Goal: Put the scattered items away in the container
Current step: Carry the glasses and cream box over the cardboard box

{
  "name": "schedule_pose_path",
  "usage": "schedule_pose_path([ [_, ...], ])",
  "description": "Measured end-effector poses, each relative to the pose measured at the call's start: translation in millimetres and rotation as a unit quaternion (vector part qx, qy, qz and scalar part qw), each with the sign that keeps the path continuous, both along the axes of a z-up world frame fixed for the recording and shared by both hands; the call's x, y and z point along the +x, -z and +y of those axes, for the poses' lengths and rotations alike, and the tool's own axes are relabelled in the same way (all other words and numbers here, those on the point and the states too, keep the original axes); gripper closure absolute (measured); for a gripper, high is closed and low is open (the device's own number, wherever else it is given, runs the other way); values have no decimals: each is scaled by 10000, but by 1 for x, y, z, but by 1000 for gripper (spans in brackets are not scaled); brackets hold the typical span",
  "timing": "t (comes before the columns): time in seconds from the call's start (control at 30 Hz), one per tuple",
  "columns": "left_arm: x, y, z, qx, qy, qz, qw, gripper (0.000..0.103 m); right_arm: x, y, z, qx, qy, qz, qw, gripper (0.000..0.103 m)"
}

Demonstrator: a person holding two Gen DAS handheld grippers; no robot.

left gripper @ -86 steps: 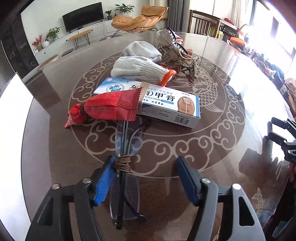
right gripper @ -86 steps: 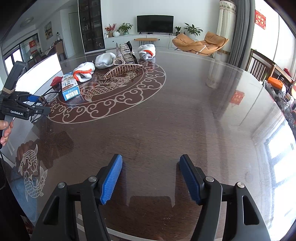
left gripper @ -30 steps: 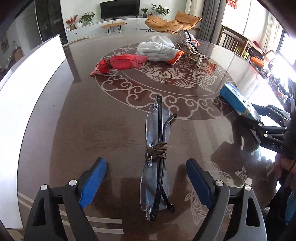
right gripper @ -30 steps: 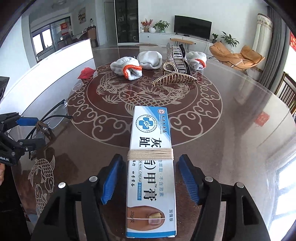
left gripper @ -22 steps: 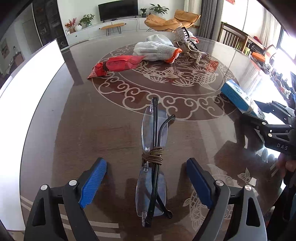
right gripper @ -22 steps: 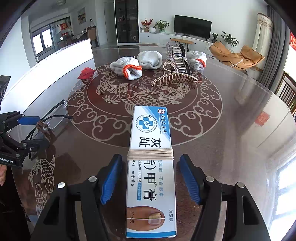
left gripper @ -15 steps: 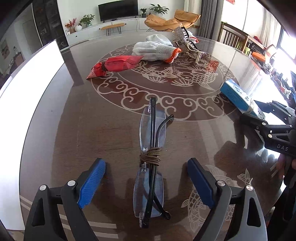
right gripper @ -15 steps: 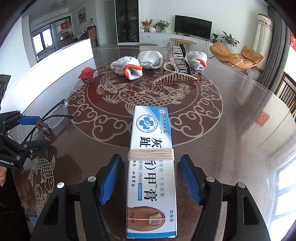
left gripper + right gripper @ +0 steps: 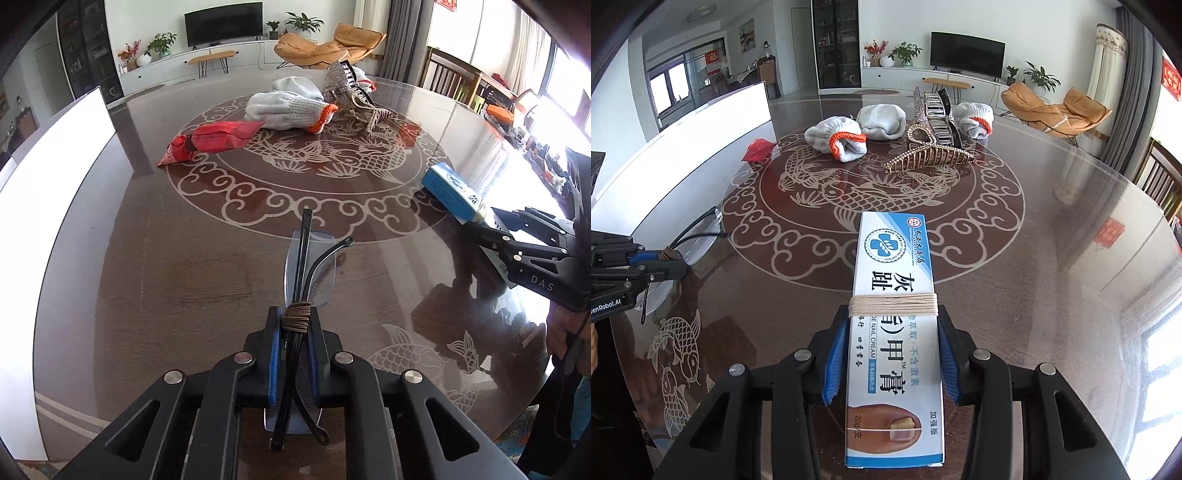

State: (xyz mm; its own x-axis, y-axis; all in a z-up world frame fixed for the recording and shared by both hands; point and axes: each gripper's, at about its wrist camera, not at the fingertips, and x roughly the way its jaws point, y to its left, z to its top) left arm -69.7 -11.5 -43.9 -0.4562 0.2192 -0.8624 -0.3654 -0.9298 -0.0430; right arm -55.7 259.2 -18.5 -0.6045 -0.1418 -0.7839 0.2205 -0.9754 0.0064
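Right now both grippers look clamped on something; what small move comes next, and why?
Probably lift both straight up a little. The left gripper has just closed on the folded rimless glasses bound with brown cord, the right gripper on the blue-and-white nail cream box, and both items seem to rest on the glossy patterned table.

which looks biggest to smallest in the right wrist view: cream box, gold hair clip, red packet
1. cream box, though it is nearest the camera, which inflates it
2. gold hair clip
3. red packet, partly seen
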Motion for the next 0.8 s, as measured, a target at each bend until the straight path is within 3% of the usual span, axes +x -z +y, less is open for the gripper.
schedule_pose_path([
  [0.2, 12, -7, -5, 751, 30, -263, 9968, 91, 23, -22, 1, -551, 211, -49, 9982, 59],
  [0.3, 22, -13, -12, 1229, -119, -415, 9915, 91, 26, -24, -11, -816, 159, -352, 9959, 59],
  [0.47, 30, -65, -80, 2010, -762, 36, 9766, 91, 13, -58, -56, -1146, -278, -340, 9924, 59],
  [0.63, 22, -133, -198, 1651, -1613, 852, 9693, 91, -24, -127, -154, -1380, -1199, 82, 9831, 59],
  [0.8, 0, -142, -315, 1058, -2550, 882, 9571, 91, -68, -168, -293, -1719, -2127, 198, 9617, 59],
])
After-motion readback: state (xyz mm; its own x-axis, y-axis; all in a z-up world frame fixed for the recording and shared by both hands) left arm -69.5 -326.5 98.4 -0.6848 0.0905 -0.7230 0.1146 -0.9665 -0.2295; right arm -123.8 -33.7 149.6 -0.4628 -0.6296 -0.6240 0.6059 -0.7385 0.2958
